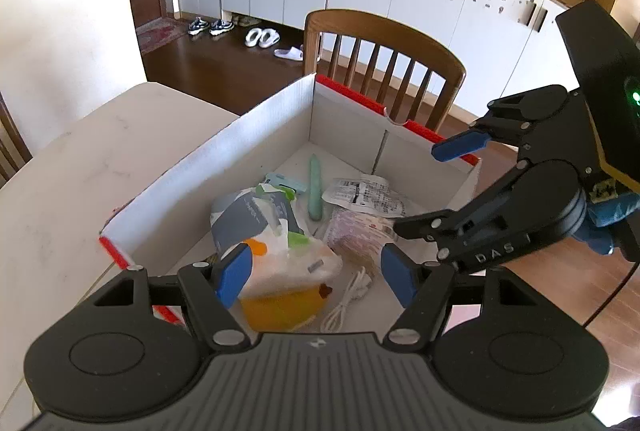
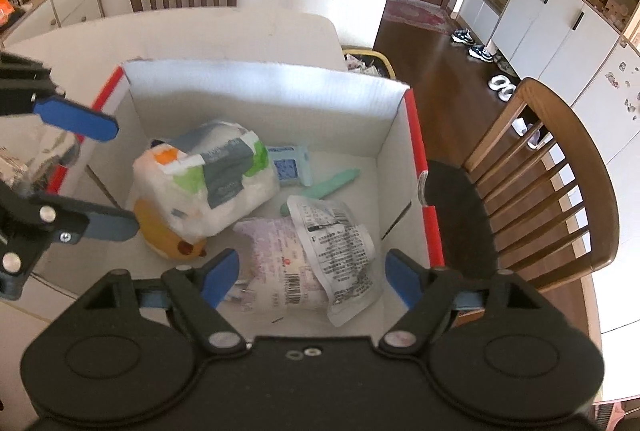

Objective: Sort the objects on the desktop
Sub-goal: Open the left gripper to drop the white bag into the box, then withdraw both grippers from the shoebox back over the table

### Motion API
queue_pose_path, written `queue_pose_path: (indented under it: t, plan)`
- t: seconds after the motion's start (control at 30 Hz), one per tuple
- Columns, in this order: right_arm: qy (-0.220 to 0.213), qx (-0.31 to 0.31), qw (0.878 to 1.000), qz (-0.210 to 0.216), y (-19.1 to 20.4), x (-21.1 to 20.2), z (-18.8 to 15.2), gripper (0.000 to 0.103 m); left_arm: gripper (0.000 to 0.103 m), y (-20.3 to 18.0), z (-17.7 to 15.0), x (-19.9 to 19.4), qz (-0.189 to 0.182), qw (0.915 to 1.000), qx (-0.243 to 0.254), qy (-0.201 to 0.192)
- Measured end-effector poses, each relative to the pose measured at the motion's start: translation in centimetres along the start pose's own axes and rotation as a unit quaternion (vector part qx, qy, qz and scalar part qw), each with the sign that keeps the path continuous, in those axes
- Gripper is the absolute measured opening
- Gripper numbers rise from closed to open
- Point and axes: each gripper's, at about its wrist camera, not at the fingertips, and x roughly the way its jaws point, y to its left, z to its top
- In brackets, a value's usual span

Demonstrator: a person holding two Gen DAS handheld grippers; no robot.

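1. As far as the two wrist views show, the sorting is judged well advanced: the white cardboard box [image 2: 256,99] with red edges, set on the pale table [image 1: 80,171], already holds every loose item in sight.
2. Largest inside is the soft white tissue pack [image 2: 208,175], lying over a yellow plush toy [image 2: 168,235] at the box's left side as the right wrist view gives it.
3. Next, a pinkish printed packet [image 2: 276,255] is noted with a crumpled clear label pouch [image 2: 340,247] overlapping it, both near the front wall.
4. A small blue sachet [image 2: 288,167] and a mint-green stick [image 2: 332,183] are seen on the floor toward the far wall; a white cable [image 1: 348,295] is coiled beside the plush toy.
5. The left gripper [image 1: 316,275] is held above the tissue pack, jaws parted, nothing pinched.
6. The right gripper [image 2: 312,279] is held above the packets, jaws spread wide, nothing gripped.
7. What is left cannot be fully judged: at the left edge of the right wrist view, something blurred is seen outside the box; otherwise the visible tabletop carries nothing to sort.
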Motion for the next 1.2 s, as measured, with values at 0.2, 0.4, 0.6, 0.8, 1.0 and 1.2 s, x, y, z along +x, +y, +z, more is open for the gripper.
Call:
queue_pose_path:
  t: [0.2,0.4,0.6,0.8,1.0,1.2]
  plan:
    - [-0.014,0.009,1.0,0.004,0.9,-1.4,-0.1,0.086,0.07,-0.2,-1.3,-2.0,0.002,0.9999,-0.011,-0.011]
    - [-0.02,0.025,0.999,0.008,1.9,-2.1,-0.6,0.089,0.07,-0.3,-3.2,-3.7,-0.002,0.9995,-0.025,-0.017]
    - [-0.04,0.039,0.998,0.013,3.3,-3.2,-0.9,0.097,0.082,-0.2,-4.9,-5.4,-0.008,0.999,-0.035,-0.028]
    - [-0.052,0.05,0.997,0.016,4.8,-4.1,-1.4,0.097,0.091,0.2,-6.4,-7.1,-0.008,0.9981,-0.044,-0.042]
    - [-0.066,0.062,0.996,0.023,6.5,-5.3,-2.1,0.097,0.101,1.1,-8.1,-9.0,0.007,0.9971,-0.053,-0.055]
    - [-0.062,0.064,0.996,0.028,8.6,-5.3,-2.4,0.097,0.102,2.1,-10.2,-10.5,0.018,0.9958,-0.067,-0.06]
